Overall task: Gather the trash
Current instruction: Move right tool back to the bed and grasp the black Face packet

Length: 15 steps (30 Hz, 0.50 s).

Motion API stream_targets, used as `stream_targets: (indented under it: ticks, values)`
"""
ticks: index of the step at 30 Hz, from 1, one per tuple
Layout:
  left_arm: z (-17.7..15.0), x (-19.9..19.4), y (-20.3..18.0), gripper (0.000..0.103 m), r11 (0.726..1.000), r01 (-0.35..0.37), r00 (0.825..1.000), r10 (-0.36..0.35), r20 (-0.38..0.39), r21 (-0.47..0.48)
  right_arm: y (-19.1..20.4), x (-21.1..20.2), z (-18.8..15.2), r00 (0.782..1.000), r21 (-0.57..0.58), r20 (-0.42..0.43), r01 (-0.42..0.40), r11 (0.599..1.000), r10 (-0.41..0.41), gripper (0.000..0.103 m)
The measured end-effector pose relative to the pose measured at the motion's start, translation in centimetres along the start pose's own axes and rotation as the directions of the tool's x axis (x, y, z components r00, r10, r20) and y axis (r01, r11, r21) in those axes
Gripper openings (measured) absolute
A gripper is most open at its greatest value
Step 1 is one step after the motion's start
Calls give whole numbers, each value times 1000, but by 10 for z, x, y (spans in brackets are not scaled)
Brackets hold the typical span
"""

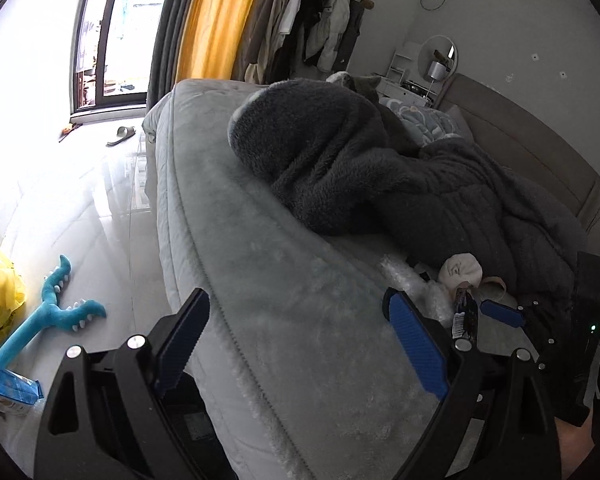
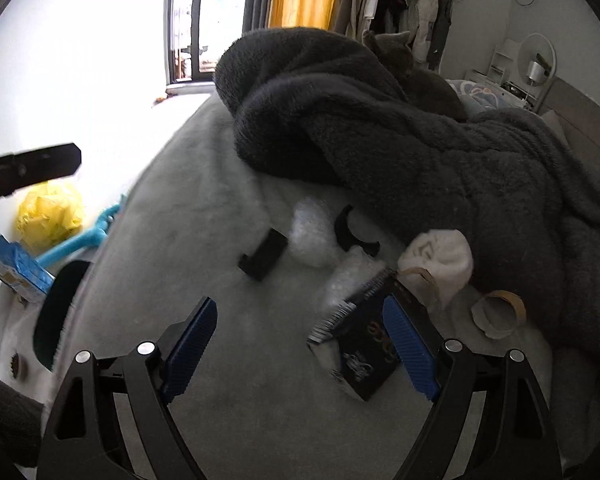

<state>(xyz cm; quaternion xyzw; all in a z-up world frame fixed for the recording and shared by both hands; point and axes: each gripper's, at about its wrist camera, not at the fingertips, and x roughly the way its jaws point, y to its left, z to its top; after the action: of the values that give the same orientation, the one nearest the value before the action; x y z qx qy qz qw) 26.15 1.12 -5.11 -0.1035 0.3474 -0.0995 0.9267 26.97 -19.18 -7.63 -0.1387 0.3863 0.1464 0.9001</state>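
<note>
Both tongs, left tongs (image 1: 300,344) and right tongs (image 2: 300,348), gape empty above the bed (image 2: 220,420); right should centre on the dark wrapper (image 2: 360,360) before closing.

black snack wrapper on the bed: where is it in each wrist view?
Left wrist: black snack wrapper at lower right, seen edge-on beyond the right pad.
Right wrist: lower centre-right, flat on the bed, by the right pad.
Shared landmark: rolled white sock just behind it.

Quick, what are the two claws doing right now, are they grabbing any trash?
Left gripper: open, holding nothing, above the bed edge.
Right gripper: open, holding nothing; the black wrapper lies on the bed by one finger.
</note>
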Motion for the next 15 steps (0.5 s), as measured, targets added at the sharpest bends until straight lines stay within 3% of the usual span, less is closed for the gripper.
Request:
stream_targets:
  ticks: [7,9,15]
  values:
    - [-2,18,-19,93,1000,14,1000,-13,-25,8,-18,9,-17,998,-1,-36,49,999,-49,84]
    - [-3,22,-23,93,1000,16,999,-16,-30,7,-27,8,-20,999,26,-32,27,999,-26,68]
    - [-6,36,-39,93,1000,30,998,-30,-55,4,-47,-1,-25,999,92,10,-49,995,49,55]
